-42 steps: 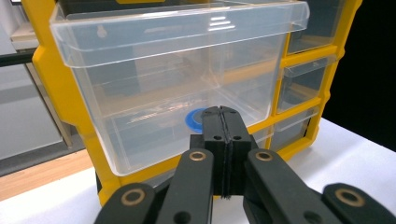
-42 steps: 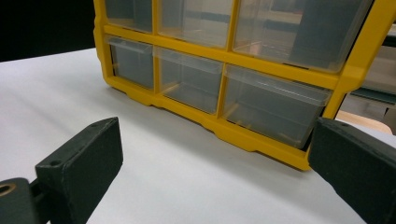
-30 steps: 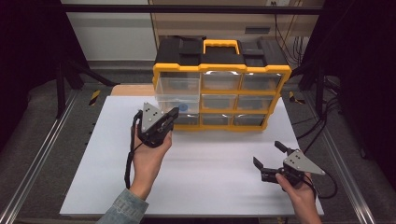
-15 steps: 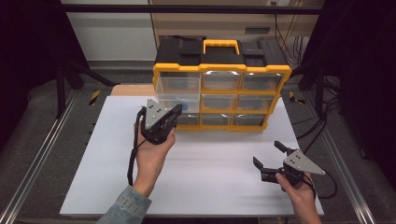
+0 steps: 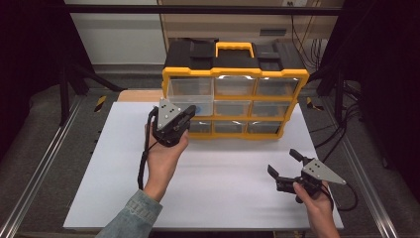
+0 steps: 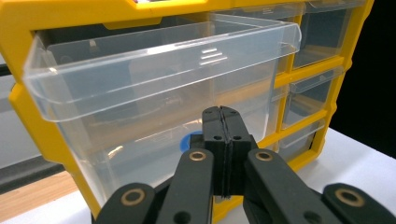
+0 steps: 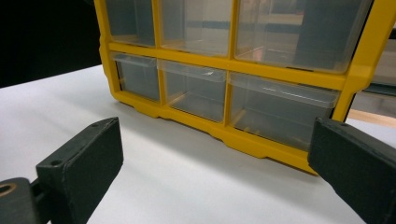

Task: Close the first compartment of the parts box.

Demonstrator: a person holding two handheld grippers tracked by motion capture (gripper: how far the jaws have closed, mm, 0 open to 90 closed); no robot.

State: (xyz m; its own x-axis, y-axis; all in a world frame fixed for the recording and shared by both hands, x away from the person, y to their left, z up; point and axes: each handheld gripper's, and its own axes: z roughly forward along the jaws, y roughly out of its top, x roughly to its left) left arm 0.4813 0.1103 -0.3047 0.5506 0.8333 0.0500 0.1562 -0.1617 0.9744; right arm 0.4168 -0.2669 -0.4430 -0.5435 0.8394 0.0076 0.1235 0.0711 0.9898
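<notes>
Pulled-out drawer [image 5: 190,94]; left claw [image 6: 223,140] pressed together, right claw [image 5: 286,163] spread over white board [image 5: 223,198].

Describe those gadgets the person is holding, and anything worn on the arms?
Each handheld black two-jaw gripper, left and right, carries a grey three-cornered plate on top and trails a black cable. Their flat black jaws pivot on brass-coloured rivets. The left forearm wears a blue denim sleeve.

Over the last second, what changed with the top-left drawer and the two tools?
The left tool, jaws shut, has drawn back a little toward the person, and the top-left drawer now juts out of the yellow organizer. The right tool stayed open and parked on the white table.
</notes>
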